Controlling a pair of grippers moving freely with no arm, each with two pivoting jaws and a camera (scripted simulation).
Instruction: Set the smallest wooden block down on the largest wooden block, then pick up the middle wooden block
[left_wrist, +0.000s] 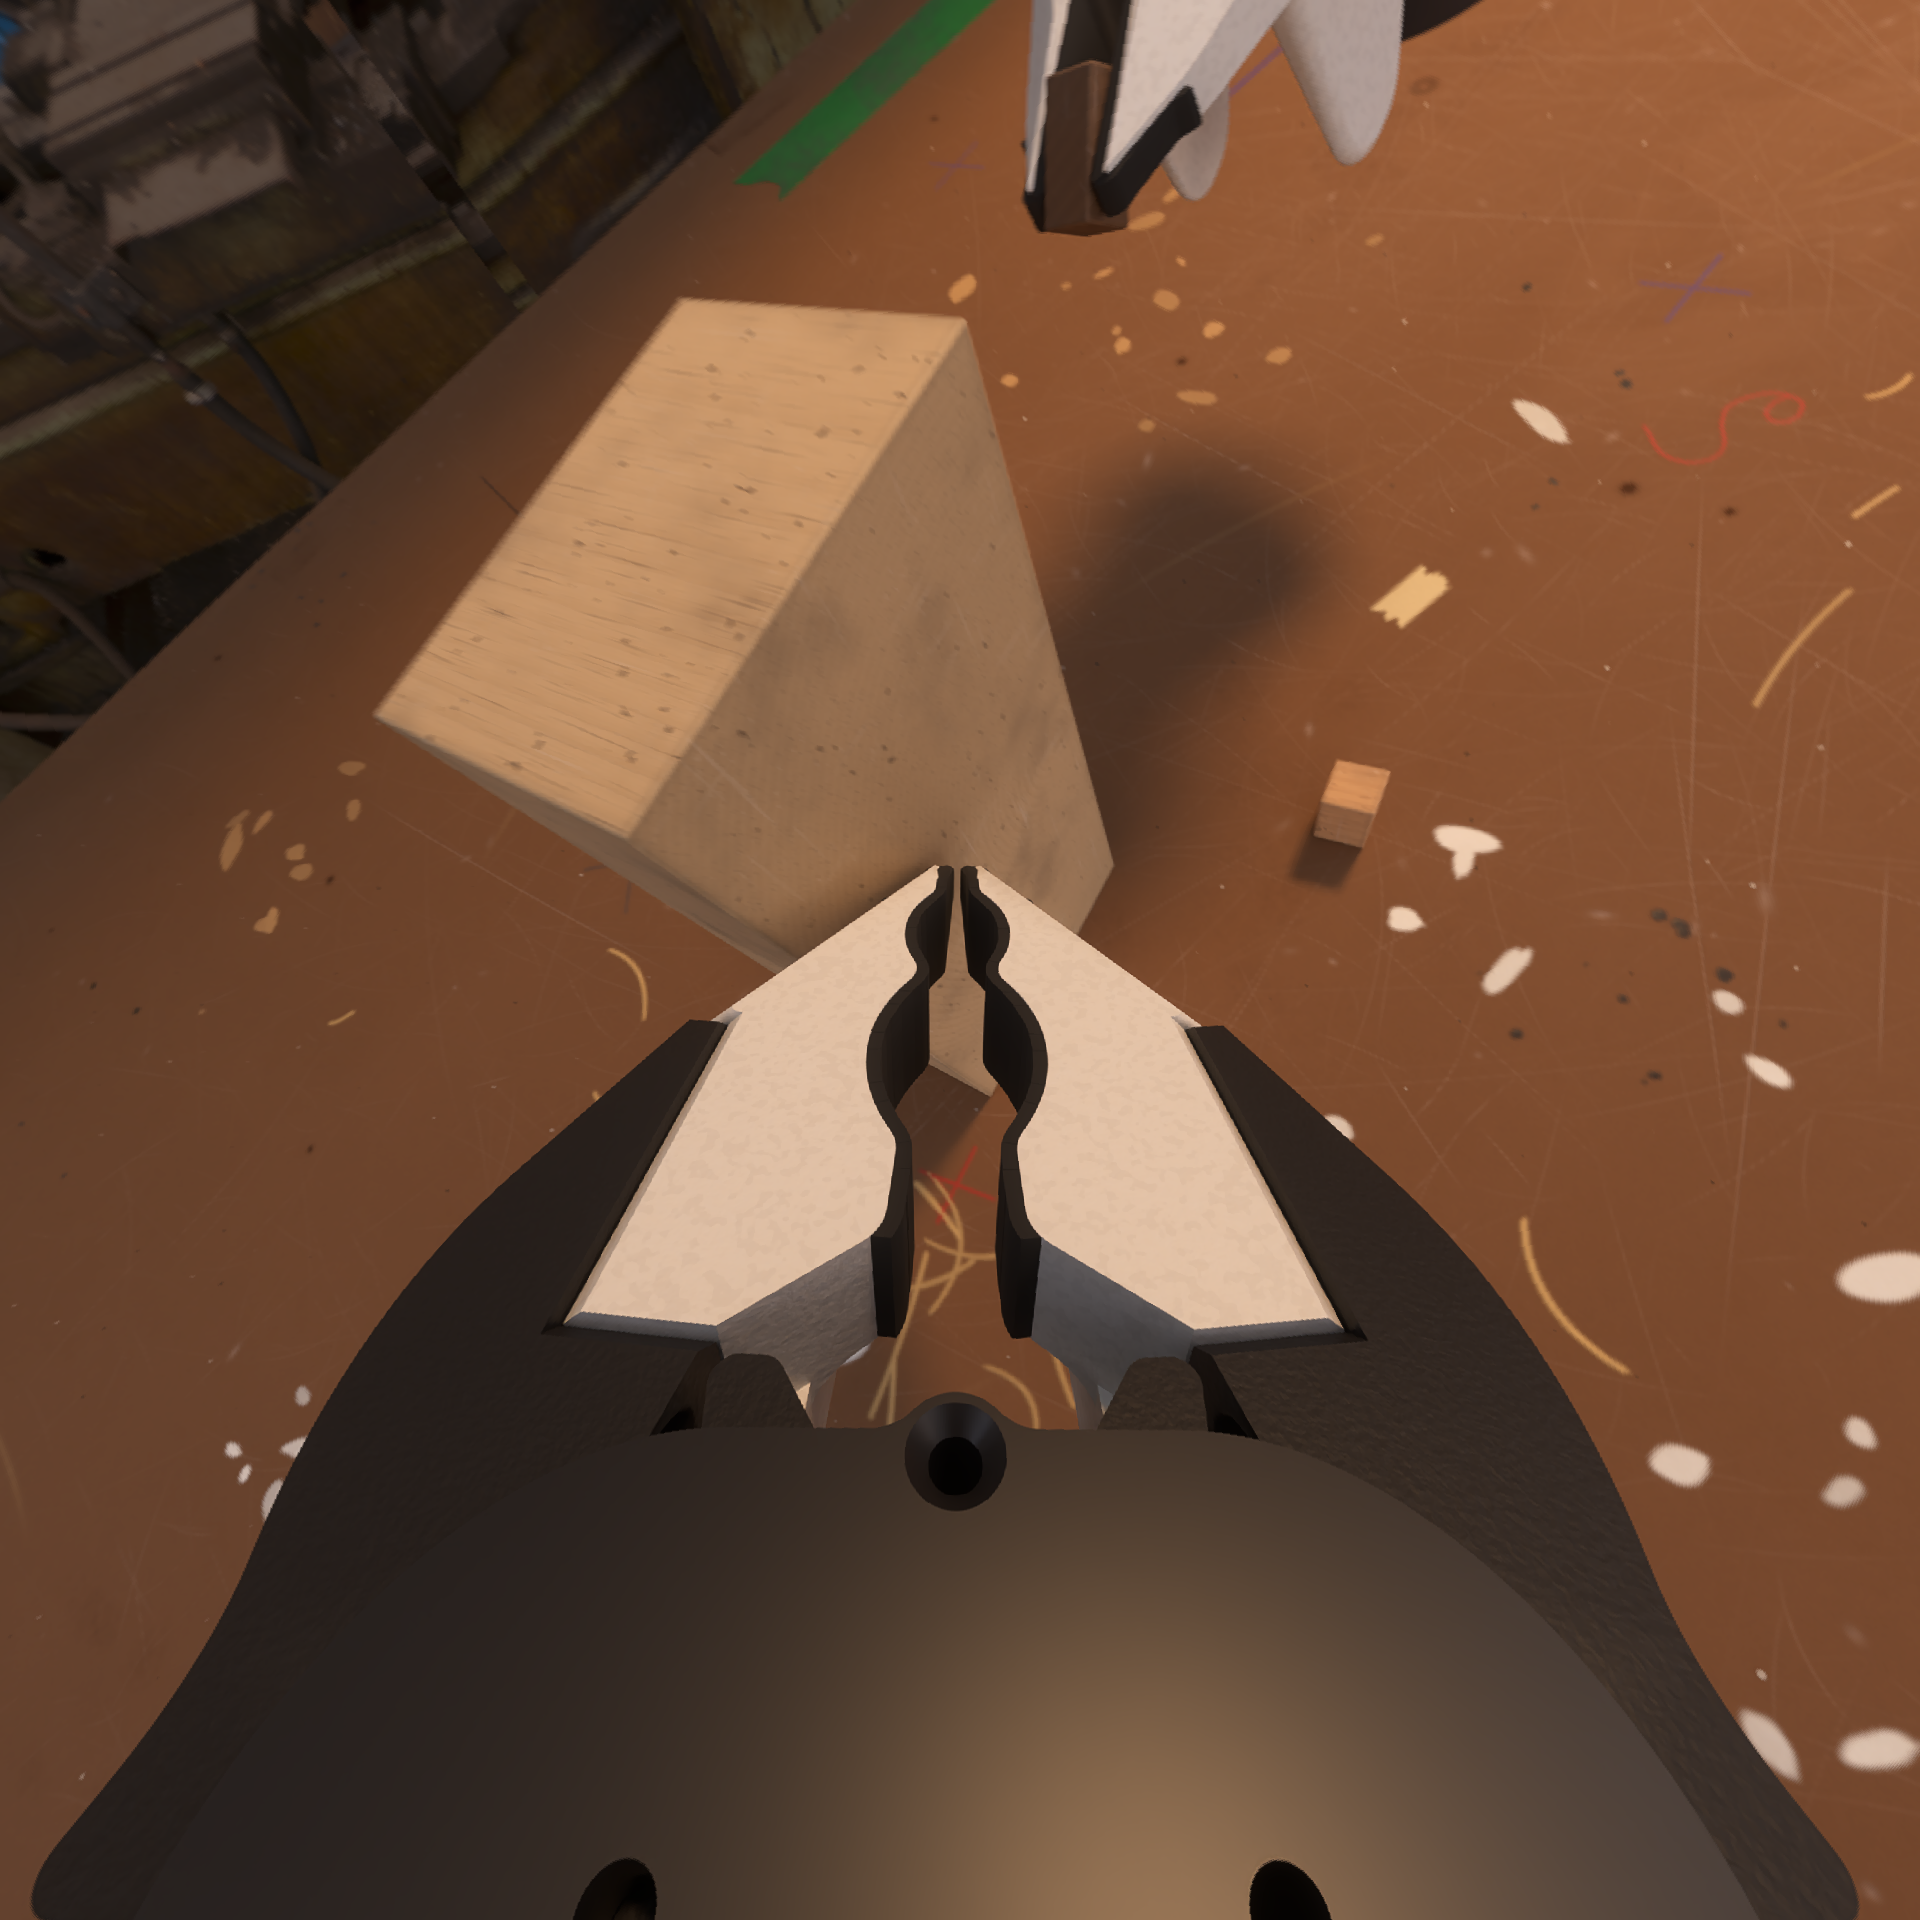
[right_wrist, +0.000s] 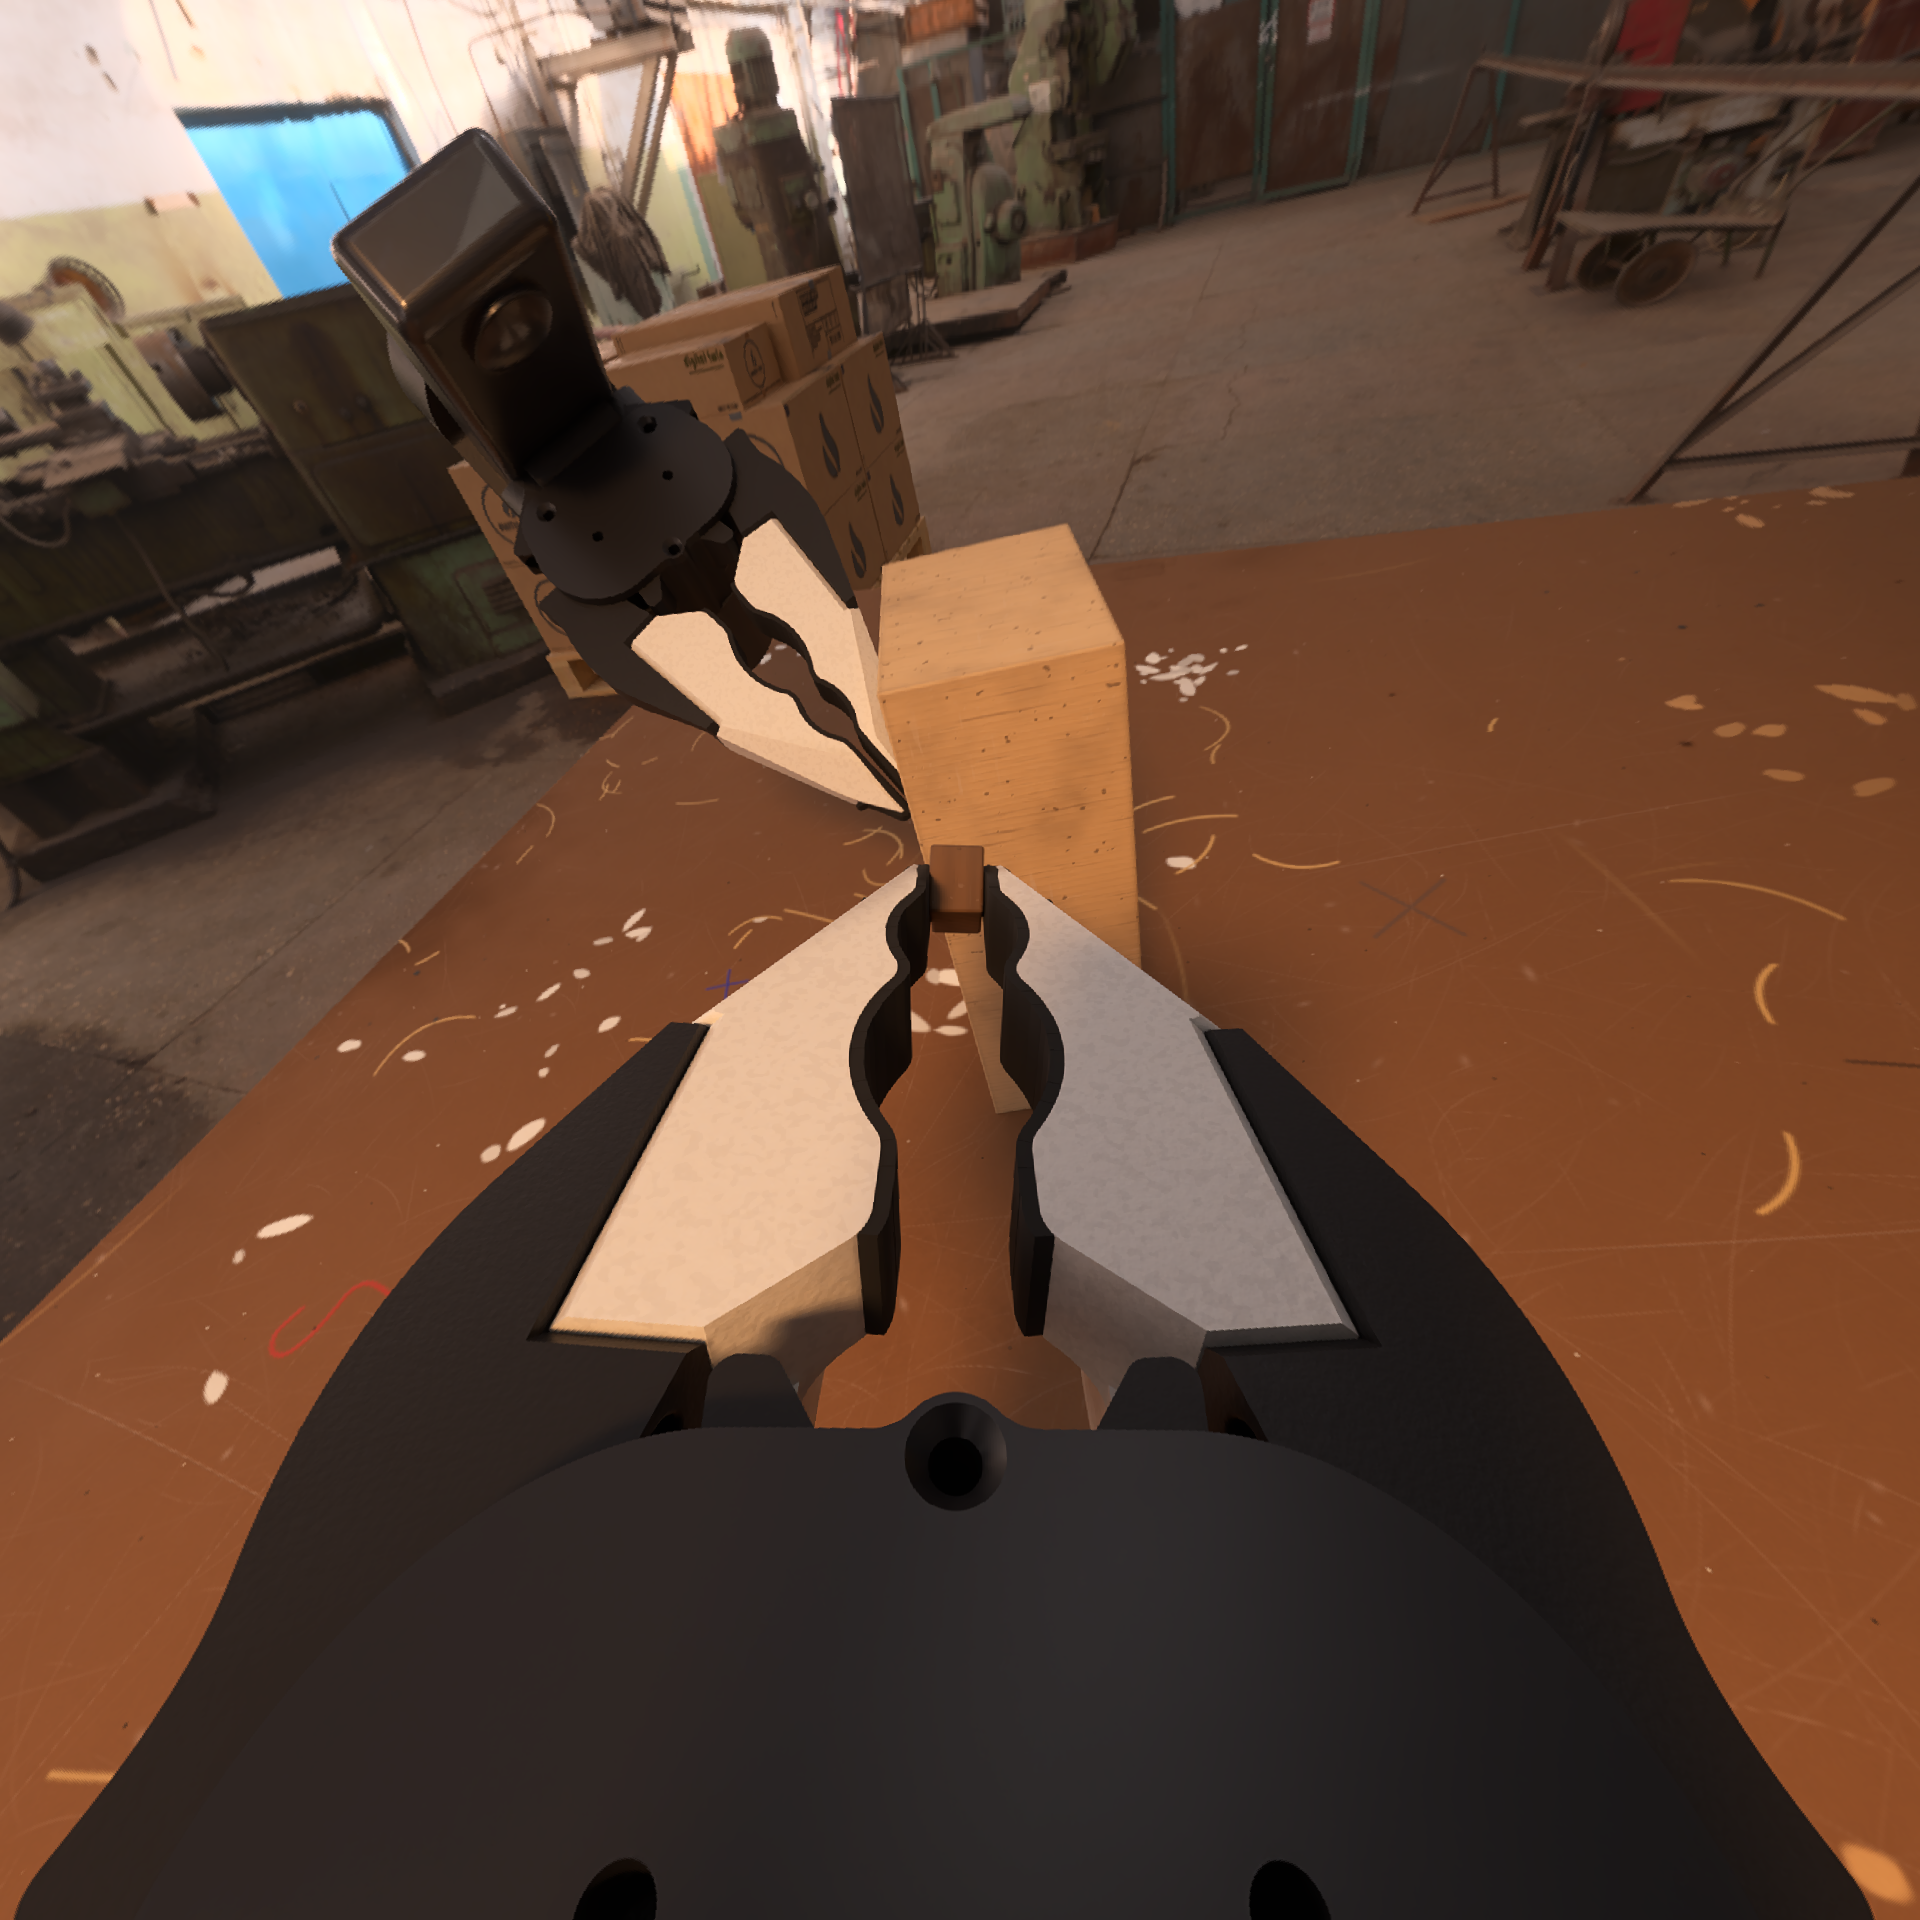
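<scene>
The left gripper (left_wrist: 956, 878) hangs above the brown, paint-flecked table (left_wrist: 1558, 1039) with its fingertips drawn together and nothing between them; a thin slit remains at the tips. Directly beyond those tips stands the largest wooden block (left_wrist: 727, 582), a tall pale block resting upright on the table near the table edge. Its top face is bare. A tiny light wooden cube (left_wrist: 1352, 800) lies on the table to the right of the largest block, well apart from it and from both grippers. The right gripper (right_wrist: 957, 894) is clamped on a darker brown wooden block (right_wrist: 957, 883), which sits upright between the fingertips and is held off the table. In the right wrist view, the held block appears in front of the lower part of the largest wooden block's near face, below the level of its top. In the left wrist view, the right gripper appears at the upper edge, beyond the largest block, with the dark block visible between its black pads (left_wrist: 1148, 145). In the right wrist view, the left gripper tips point down beside the largest block's left edge. Whether they touch it cannot be told.
</scene>
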